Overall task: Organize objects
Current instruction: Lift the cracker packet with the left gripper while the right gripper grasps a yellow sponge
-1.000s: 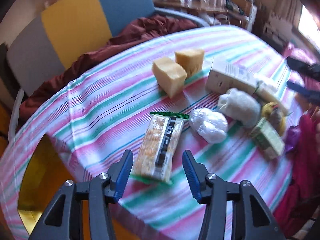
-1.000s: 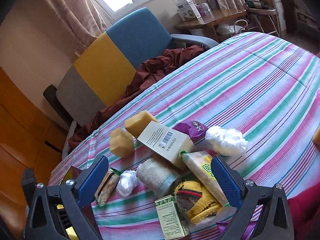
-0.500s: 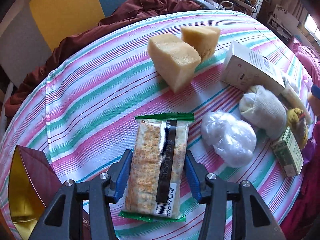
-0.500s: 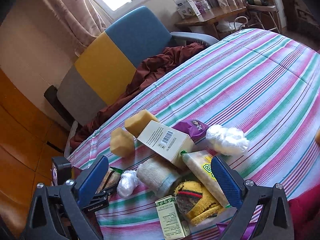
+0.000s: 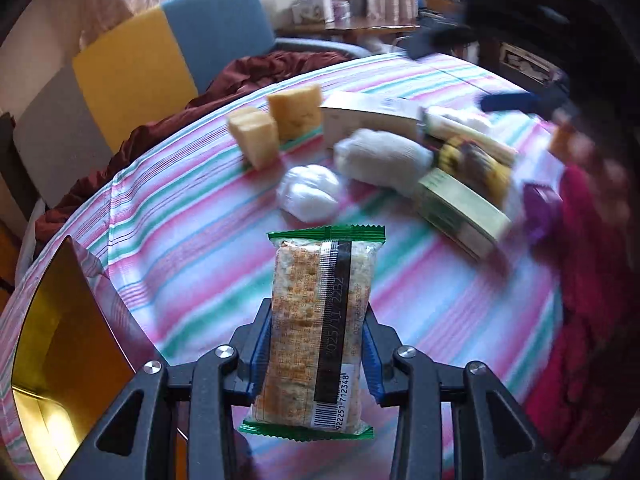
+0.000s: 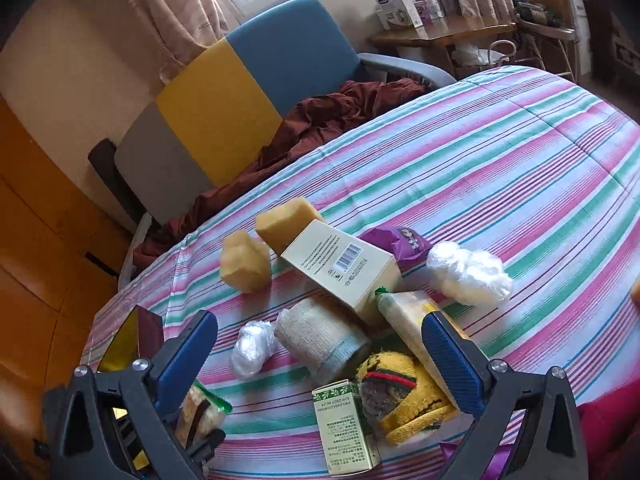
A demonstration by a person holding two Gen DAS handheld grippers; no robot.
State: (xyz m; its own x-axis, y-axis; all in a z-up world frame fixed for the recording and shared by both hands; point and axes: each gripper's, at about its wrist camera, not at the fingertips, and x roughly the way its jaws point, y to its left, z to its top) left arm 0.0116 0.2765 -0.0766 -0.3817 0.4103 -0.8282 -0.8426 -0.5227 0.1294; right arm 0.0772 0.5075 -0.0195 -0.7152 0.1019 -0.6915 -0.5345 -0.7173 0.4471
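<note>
My left gripper (image 5: 316, 344) is clamped on the cracker packet (image 5: 320, 332): one blue pad presses each long side of it, low on the pack, so the barcode end hangs toward me below the jaws and the green crimped top stands out well beyond the fingertips. The packet is off the striped tablecloth (image 5: 192, 248), lifted above its near edge. Just to the left, at the near-left corner of the table, sits the open gold-lined box (image 5: 52, 344).

My right gripper (image 6: 320, 352) hangs with its jaws wide apart and nothing between them, over the near edge of the table. Below its left finger (image 6: 188, 344) I can see the same packet (image 6: 202, 408) in the other gripper.

The pile lies toward the near edge: two yellow sponge blocks (image 6: 246, 256) farthest back, one touching the cream carton (image 6: 344, 264), which leans across a rolled white cloth (image 6: 320, 340). A small clear plastic bundle (image 6: 250, 346) lies just beside the roll on its left. A purple pouch (image 6: 396, 242) peeks out behind the carton, and a larger plastic bundle (image 6: 468, 274) rests to its right. Nearest me are the green-printed box (image 6: 346, 426) and, touching it, a yellow knitted item (image 6: 400, 396), with a pale flat packet (image 6: 412, 320) lying partly over it
</note>
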